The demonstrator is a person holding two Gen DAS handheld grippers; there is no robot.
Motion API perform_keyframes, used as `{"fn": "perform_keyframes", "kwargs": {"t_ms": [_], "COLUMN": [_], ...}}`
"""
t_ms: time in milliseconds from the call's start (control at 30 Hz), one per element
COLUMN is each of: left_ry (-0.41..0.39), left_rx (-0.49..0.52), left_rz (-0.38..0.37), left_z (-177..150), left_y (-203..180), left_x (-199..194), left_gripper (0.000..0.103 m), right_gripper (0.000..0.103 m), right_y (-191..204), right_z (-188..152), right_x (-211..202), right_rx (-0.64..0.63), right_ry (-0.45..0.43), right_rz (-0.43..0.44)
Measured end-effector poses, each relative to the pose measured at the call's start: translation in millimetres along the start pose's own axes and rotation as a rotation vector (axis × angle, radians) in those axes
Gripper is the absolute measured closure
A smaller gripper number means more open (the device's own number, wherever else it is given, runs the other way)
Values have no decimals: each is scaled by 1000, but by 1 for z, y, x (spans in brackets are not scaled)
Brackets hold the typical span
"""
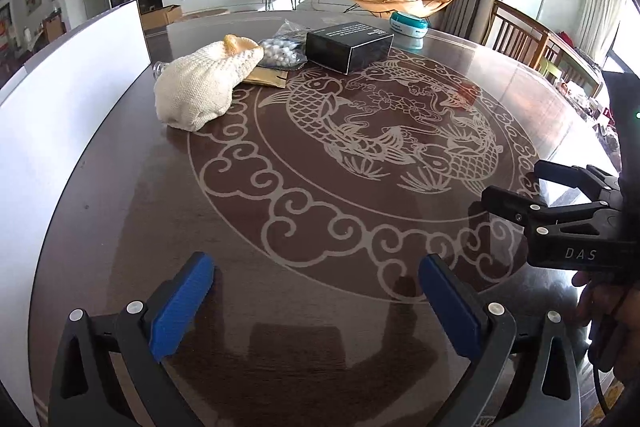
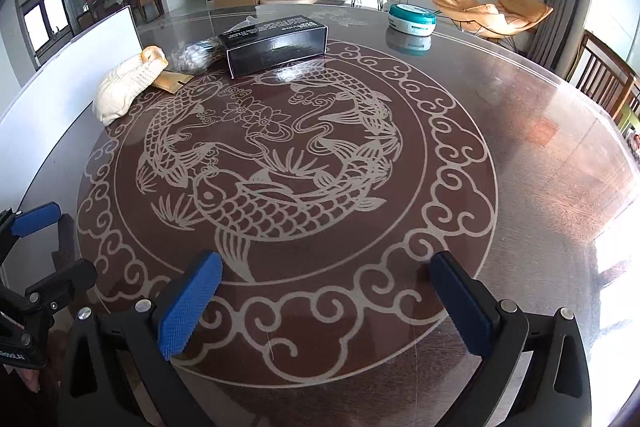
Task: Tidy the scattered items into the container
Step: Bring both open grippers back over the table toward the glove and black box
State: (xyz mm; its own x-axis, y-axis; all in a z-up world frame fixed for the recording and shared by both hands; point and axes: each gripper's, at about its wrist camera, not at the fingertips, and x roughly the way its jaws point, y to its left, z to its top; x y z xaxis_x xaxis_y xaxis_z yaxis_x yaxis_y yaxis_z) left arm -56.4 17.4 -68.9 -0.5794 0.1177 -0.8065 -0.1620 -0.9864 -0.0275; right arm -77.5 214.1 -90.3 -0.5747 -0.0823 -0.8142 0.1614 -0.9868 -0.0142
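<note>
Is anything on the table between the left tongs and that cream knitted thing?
Nothing visible. The left tongs hang open over bare patterned table, and the cream knitted item lies ahead to their left with only tabletop between. The black box and bag of white balls sit beyond it.

Daylight floods in from my right, and the window (image 2: 616,291) beside my right hand-held gripper (image 2: 326,303) burns out to pure white. The glossy surface (image 1: 344,291) throws back glare and soft reflections ahead of my left hand-held gripper (image 1: 316,303). Both views are sharp, with straight lines bowing towards dark corners.
</note>
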Motion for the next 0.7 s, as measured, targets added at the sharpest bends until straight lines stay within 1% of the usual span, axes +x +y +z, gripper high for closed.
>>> {"fn": "perform_keyframes", "kwargs": {"t_ms": [33, 67, 700], "left_ry": [8, 9, 9], "left_rx": [18, 26, 22], "left_rz": [21, 24, 17], "left_z": [0, 0, -1], "left_y": [-4, -5, -3], "left_x": [1, 1, 1], "left_gripper": [0, 0, 0], "right_gripper": [0, 0, 0], "right_y": [0, 0, 0], "right_z": [0, 0, 0], "right_x": [0, 0, 0], "right_rx": [0, 0, 1], "right_ry": [0, 0, 0], "right_rz": [0, 0, 1]}}
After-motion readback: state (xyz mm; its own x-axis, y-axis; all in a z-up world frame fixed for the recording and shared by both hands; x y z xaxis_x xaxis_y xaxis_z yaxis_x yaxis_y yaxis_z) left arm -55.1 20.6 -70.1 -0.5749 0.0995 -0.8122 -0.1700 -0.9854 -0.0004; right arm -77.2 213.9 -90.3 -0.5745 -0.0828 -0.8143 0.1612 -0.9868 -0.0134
